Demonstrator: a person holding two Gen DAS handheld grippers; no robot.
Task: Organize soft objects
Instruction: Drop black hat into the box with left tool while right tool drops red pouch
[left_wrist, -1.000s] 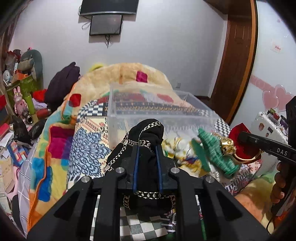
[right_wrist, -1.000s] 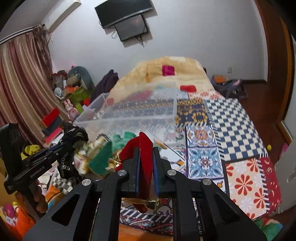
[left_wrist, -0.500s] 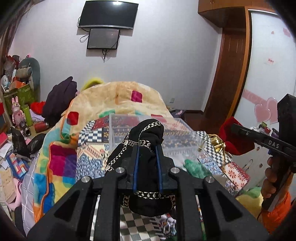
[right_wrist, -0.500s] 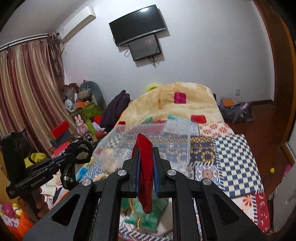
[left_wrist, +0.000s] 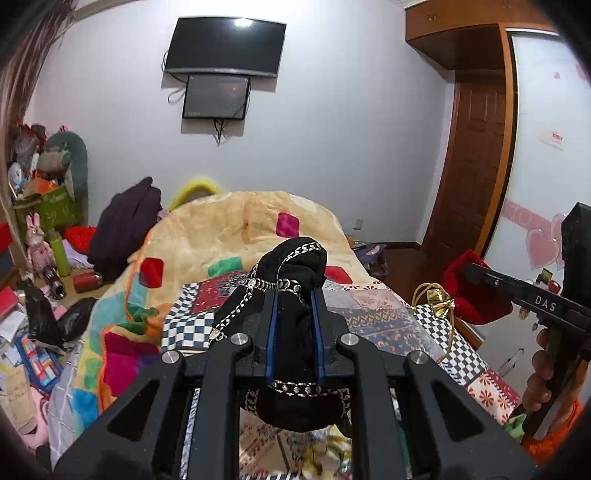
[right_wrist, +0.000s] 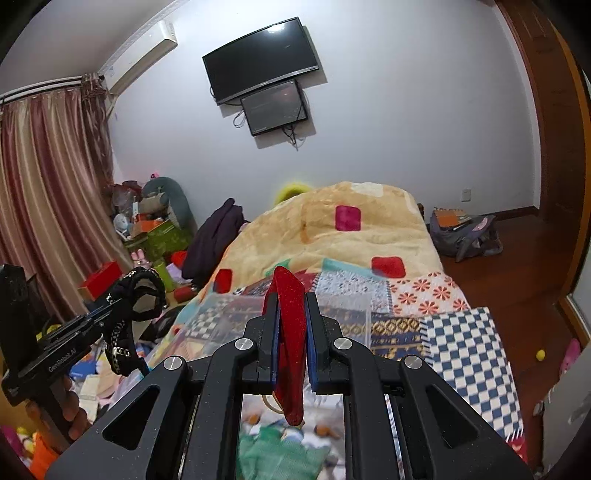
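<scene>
My left gripper (left_wrist: 294, 295) is shut on a black fabric pouch with silver chain trim (left_wrist: 295, 347), held up above the bed. It also shows at the left of the right wrist view (right_wrist: 136, 291). My right gripper (right_wrist: 290, 299) is shut on a red velvet pouch (right_wrist: 291, 354) with gold cord and bow. That pouch shows at the right of the left wrist view (left_wrist: 469, 291), also lifted. A clear plastic box (right_wrist: 332, 314) stands on the bed below and ahead of both grippers. A green knitted item (right_wrist: 280, 450) lies below the right gripper.
The bed carries a patchwork sheet (right_wrist: 461, 354) and a beige blanket (left_wrist: 240, 221) at the far end. Clutter, toys and a dark jacket (left_wrist: 125, 225) fill the left side. A bag (right_wrist: 461, 236) lies on the wooden floor at right. A wardrobe (left_wrist: 476, 177) stands at right.
Both grippers have risen with their pouches and tilted upward. The clear box and the items on the bed have dropped low in both views.
</scene>
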